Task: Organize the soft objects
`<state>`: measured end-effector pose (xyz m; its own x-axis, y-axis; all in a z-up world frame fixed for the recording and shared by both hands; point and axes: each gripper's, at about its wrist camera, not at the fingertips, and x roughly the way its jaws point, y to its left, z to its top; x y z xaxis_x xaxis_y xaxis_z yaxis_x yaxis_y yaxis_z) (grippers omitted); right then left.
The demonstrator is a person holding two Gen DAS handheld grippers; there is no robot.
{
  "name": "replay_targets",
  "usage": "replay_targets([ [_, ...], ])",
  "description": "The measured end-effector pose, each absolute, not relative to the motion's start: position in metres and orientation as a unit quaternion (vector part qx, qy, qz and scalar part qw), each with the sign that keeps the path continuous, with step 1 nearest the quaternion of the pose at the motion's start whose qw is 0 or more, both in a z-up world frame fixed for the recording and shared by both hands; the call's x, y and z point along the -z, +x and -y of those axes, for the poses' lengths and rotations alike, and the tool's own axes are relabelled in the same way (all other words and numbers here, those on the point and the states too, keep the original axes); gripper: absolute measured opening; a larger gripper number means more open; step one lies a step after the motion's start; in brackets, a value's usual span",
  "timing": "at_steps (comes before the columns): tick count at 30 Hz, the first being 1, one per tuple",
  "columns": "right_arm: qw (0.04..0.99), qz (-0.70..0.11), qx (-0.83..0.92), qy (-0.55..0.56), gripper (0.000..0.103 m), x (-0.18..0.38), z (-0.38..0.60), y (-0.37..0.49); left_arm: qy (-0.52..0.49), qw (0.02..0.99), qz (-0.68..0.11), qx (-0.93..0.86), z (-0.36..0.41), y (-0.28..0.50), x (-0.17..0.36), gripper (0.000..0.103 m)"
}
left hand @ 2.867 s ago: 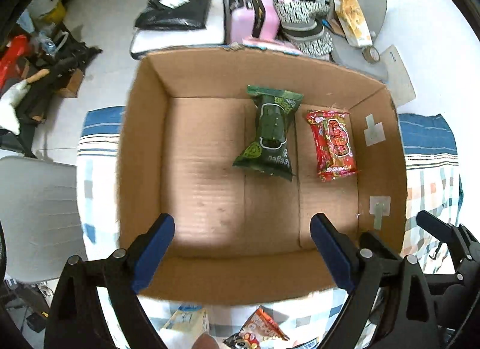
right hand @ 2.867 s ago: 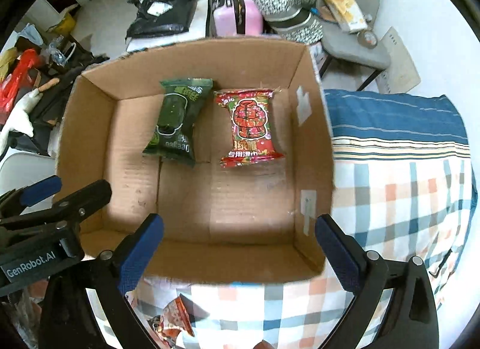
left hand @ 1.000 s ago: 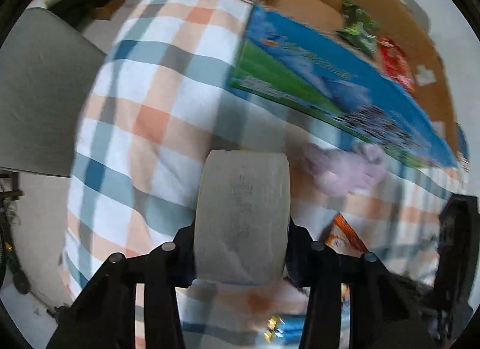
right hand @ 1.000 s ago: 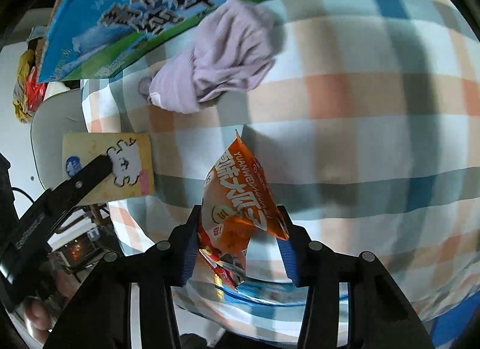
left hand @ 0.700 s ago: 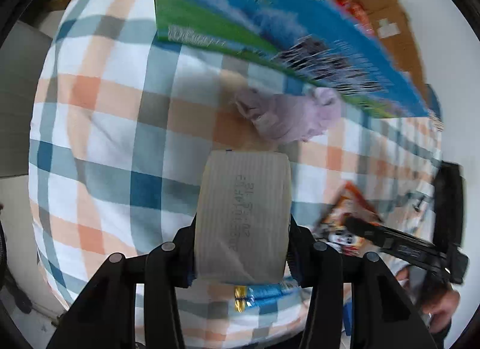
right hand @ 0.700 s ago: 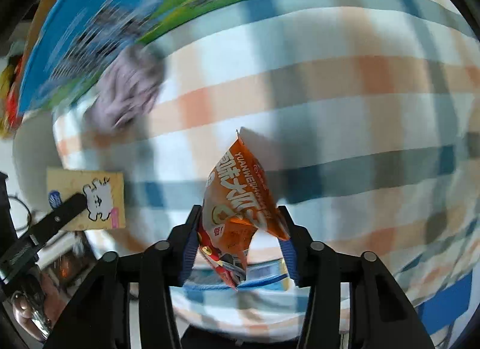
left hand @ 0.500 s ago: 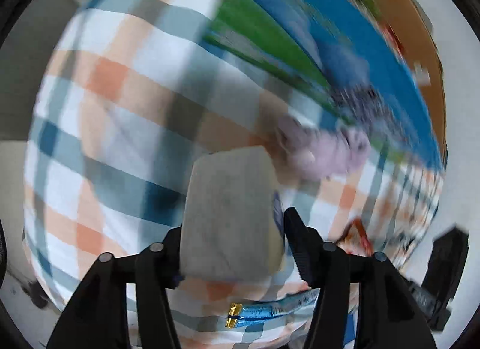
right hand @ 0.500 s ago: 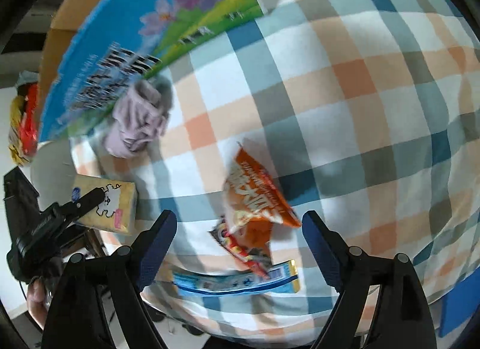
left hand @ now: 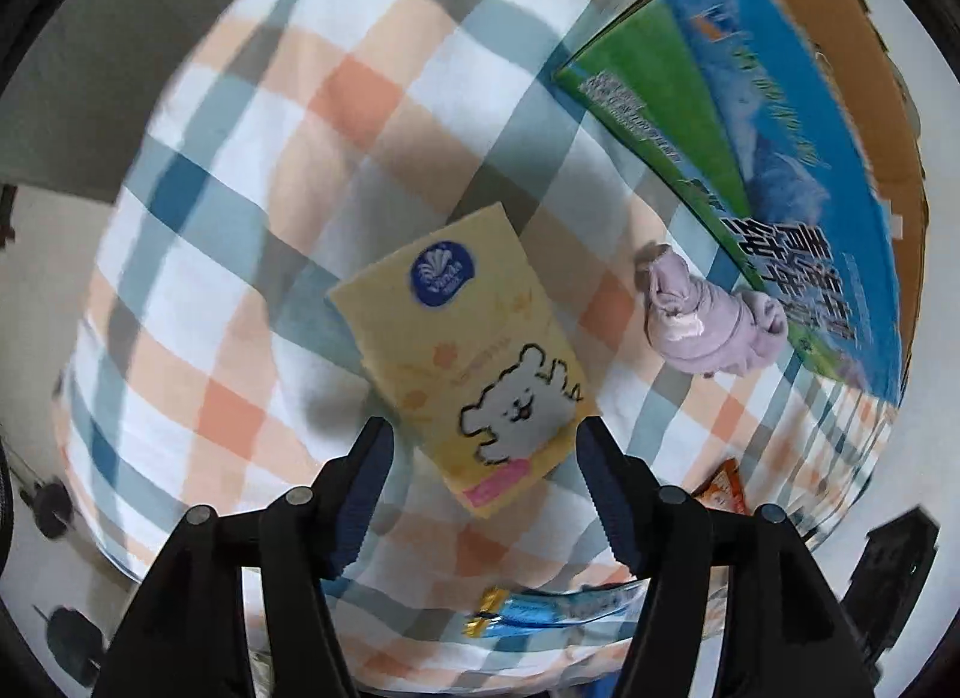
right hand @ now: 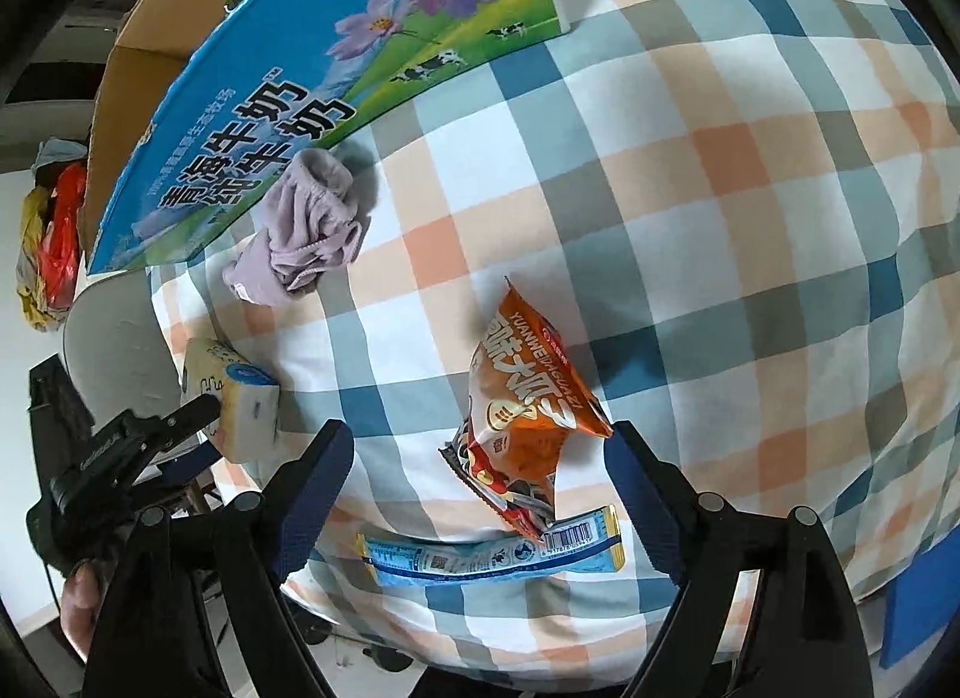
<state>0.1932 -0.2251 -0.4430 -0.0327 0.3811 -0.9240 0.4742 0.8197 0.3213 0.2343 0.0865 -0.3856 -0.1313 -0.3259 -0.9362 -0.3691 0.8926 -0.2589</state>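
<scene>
A yellow tissue pack [left hand: 468,356] with a cartoon bear lies flat on the checked cloth [left hand: 240,218]. Its near end sits between the fingers of my left gripper [left hand: 483,488], which is open and not touching it. My right gripper [right hand: 480,488] is open too, and an orange snack bag [right hand: 528,416] rests on the cloth between its fingers. A crumpled purple cloth [right hand: 300,230] lies against the blue printed side of the cardboard box [right hand: 300,98]. The purple cloth [left hand: 708,326] and the box [left hand: 780,158] also show in the left wrist view.
A blue stick packet [right hand: 492,554] lies just in front of the snack bag, near the cloth's front edge. The right wrist view shows the left gripper [right hand: 198,428] at the tissue pack [right hand: 234,398], with a hand [right hand: 78,596] below. A grey chair seat [right hand: 114,350] stands beside the table.
Both grippers were shut on their items a second ago. The right one opened first and let the snack bag down; the left one has now opened and the tissue pack lies flat.
</scene>
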Motion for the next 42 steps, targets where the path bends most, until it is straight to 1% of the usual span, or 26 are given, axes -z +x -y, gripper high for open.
replay_targets([
  [2, 0.629, -0.715, 0.041, 0.301, 0.088, 0.441, 0.226, 0.192, -0.229, 0.618, -0.751, -0.032, -0.084, 0.240, 0.388, 0.062],
  [7, 0.632, -0.711, 0.045, 0.304, 0.088, 0.440, 0.227, 0.190, -0.219, 0.608, -0.760, -0.065, -0.083, 0.257, 0.399, 0.071],
  [11, 0.629, -0.715, 0.047, 0.303, 0.088, 0.443, 0.226, 0.190, -0.190, 0.602, -0.772, -0.073, -0.081, 0.266, 0.414, 0.072],
  [14, 0.624, -0.718, 0.048, 0.303, 0.088, 0.445, 0.225, 0.190, -0.142, 0.613, -0.775, -0.063, -0.071, 0.267, 0.421, 0.072],
  [17, 0.626, -0.723, 0.046, 0.289, 0.088, 0.444, 0.219, 0.191, -0.044, 0.643, -0.764, -0.022, -0.043, 0.257, 0.413, 0.070],
  [19, 0.627, -0.731, 0.045, 0.264, 0.088, 0.443, 0.210, 0.190, 0.022, 0.653, -0.757, 0.018, -0.018, 0.241, 0.407, 0.066],
  [21, 0.625, -0.743, 0.047, 0.234, 0.088, 0.448, 0.203, 0.191, 0.058, 0.652, -0.755, 0.044, -0.001, 0.225, 0.408, 0.066],
  [23, 0.611, -0.760, 0.055, 0.213, 0.087, 0.461, 0.198, 0.192, 0.066, 0.647, -0.758, 0.055, 0.006, 0.213, 0.413, 0.066],
  [24, 0.605, -0.765, 0.060, 0.211, 0.084, 0.468, 0.198, 0.191, 0.068, 0.646, -0.758, 0.053, 0.008, 0.210, 0.417, 0.066],
  [27, 0.596, -0.769, 0.063, 0.222, 0.039, 0.484, 0.202, 0.189, 0.054, 0.651, -0.756, 0.044, 0.003, 0.207, 0.421, 0.066],
  [28, 0.594, -0.770, 0.059, 0.226, 0.037, 0.486, 0.204, 0.188, 0.048, 0.650, -0.757, 0.042, 0.002, 0.207, 0.422, 0.066],
  [29, 0.597, -0.769, 0.055, 0.223, 0.037, 0.486, 0.206, 0.187, 0.039, 0.650, -0.758, 0.042, -0.003, 0.207, 0.423, 0.066],
  [33, 0.613, -0.776, 0.035, 0.142, 0.038, 0.475, 0.211, 0.187, 0.024, 0.645, -0.762, 0.044, -0.029, 0.215, 0.423, 0.066],
  [35, 0.619, -0.772, 0.048, 0.134, 0.048, 0.466, 0.219, 0.185, 0.020, 0.644, -0.764, 0.043, -0.034, 0.221, 0.425, 0.066],
  [36, 0.629, -0.764, 0.066, 0.129, 0.058, 0.458, 0.224, 0.184, 0.020, 0.643, -0.764, 0.042, -0.041, 0.226, 0.424, 0.066],
  [37, 0.636, -0.757, 0.084, 0.126, 0.061, 0.452, 0.228, 0.183, 0.018, 0.643, -0.765, 0.040, -0.042, 0.230, 0.425, 0.066],
  [39, 0.650, -0.738, 0.129, 0.125, 0.061, 0.437, 0.237, 0.180, 0.014, 0.642, -0.765, 0.035, -0.032, 0.237, 0.431, 0.066],
  [42, 0.663, -0.725, 0.126, 0.139, 0.061, 0.424, 0.231, 0.177, 0.012, 0.642, -0.766, 0.030, -0.032, 0.244, 0.433, 0.066],
])
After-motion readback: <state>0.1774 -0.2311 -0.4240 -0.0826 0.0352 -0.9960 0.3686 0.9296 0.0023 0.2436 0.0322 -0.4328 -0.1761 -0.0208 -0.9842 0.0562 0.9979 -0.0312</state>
